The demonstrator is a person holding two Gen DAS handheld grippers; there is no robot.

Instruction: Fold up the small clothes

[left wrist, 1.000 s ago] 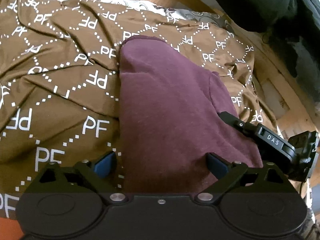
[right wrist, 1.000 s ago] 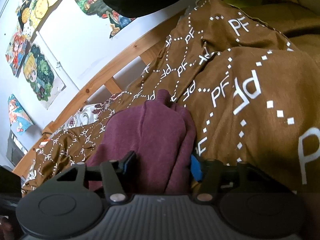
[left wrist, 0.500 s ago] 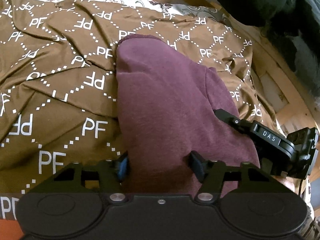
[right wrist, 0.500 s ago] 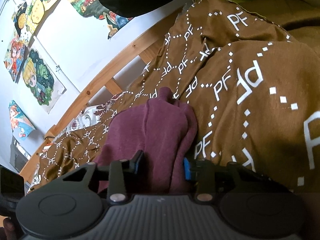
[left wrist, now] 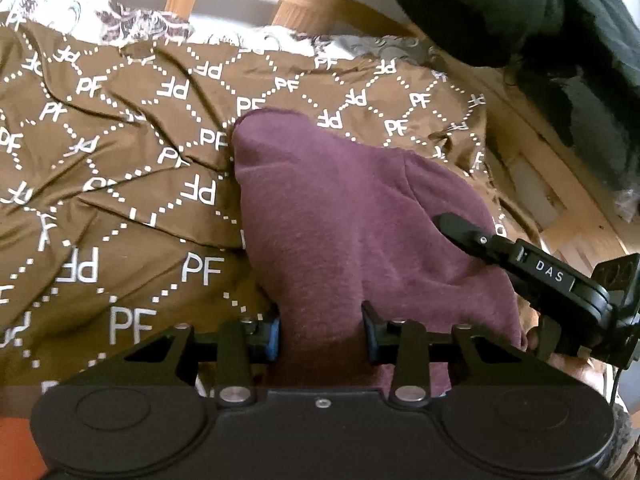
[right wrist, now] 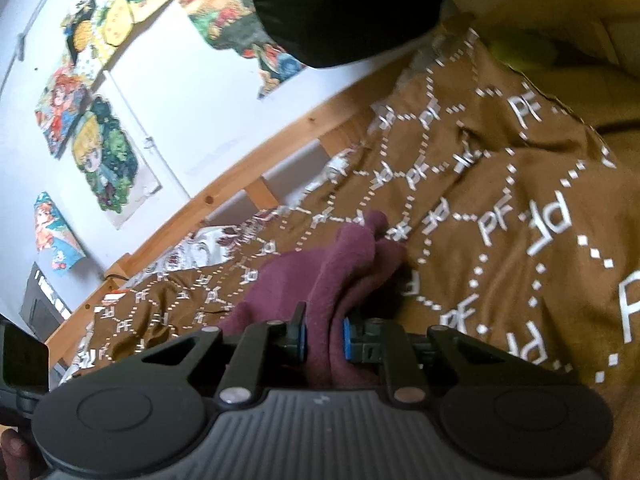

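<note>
Both the left gripper [left wrist: 320, 334] and right gripper [right wrist: 322, 338] were clenched on the garment [left wrist: 340, 216] lying on the bed [left wrist: 120, 184] (near edge only); uneven lifting could drag the bunched cloth askew.

You have one garment [left wrist: 340, 216], a soft maroon knit piece, lying on the brown bedspread [left wrist: 120, 184] printed with white "PF" letters. It is bunched and partly folded, its rounded far end resting toward the bedspread's headboard edge, wrinkled lengthwise.
</note>
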